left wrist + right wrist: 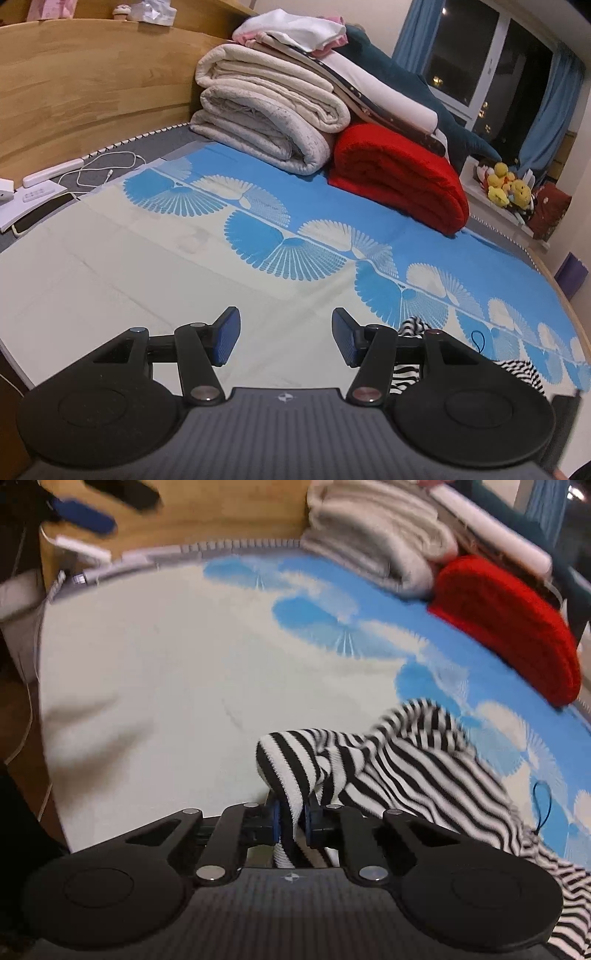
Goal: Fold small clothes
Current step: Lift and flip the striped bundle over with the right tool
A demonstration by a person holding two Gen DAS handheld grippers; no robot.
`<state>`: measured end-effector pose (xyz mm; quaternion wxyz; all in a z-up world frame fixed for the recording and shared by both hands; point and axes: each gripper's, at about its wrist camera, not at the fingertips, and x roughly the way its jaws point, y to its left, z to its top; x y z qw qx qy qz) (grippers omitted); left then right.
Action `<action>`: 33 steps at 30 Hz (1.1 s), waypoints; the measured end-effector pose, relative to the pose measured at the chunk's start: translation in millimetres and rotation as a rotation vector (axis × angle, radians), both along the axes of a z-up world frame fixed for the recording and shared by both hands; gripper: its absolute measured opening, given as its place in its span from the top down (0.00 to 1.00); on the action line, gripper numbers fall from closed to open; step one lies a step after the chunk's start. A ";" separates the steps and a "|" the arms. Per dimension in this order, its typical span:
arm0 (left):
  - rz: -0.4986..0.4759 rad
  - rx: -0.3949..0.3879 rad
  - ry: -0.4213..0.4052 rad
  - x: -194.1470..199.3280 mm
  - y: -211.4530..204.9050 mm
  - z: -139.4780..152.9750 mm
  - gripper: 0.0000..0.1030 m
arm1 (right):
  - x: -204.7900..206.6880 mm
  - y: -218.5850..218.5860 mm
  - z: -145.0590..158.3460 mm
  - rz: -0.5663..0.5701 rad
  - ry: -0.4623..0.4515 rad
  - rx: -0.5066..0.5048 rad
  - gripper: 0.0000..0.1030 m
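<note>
Two grippers are in play. Right gripper (pixel 293 825): jaws drawn narrow and clamped on a bunched edge of the striped garment (pixel 406 768), which rises in a fold just ahead of the pads and then trails away to the right across the bed sheet (pixel 147 672). The cloth lies crumpled, not flat; its long run extends from the clamp toward the lower right of the right wrist view (that view is motion-blurred, so finer creases cannot be read).

Left gripper (pixel 286 338): jaws set wide, nothing between the pads, hovering over a bare pale part of the sheet. From this gripper the garment lies to the right and slightly behind the fingertips; only striped patches show past the right finger linkage. The right gripper is therefore the nearer one and already has hold; the left must travel rightward to reach a free edge.

Judgement: the step in hand is lifting or spreading the garment before any fold is made.

Farther out, a red blanket (pixel 402 177) and a stack of cream blankets (pixel 266 118) sit well apart from the garment, against the wooden headboard (pixel 92 85). No containers are visible.
</note>
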<state>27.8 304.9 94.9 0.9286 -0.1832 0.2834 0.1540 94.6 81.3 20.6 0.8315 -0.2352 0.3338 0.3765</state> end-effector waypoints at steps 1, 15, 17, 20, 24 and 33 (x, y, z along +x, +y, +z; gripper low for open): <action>0.001 0.001 -0.003 -0.9 -0.7 0.4 0.41 | -6.4 0.9 5.0 -0.005 -0.011 0.014 0.89; -0.016 0.039 0.001 -1.6 -20.8 6.7 0.41 | 34.5 -129.6 73.7 -0.458 0.127 0.478 0.89; -0.018 0.034 0.001 -1.4 -22.5 7.0 0.41 | 38.2 -190.0 77.7 -0.619 0.118 0.576 0.89; -0.029 0.032 0.012 3.4 -27.2 6.8 0.41 | 27.6 -279.8 65.0 -0.900 0.104 0.671 0.89; -0.068 0.042 0.032 15.8 -40.9 4.8 0.41 | 8.9 -366.3 23.0 -1.259 0.135 0.590 0.89; -0.145 0.117 0.102 54.7 -90.4 -2.9 0.38 | -5.9 -480.6 -14.5 -1.404 0.378 0.639 0.69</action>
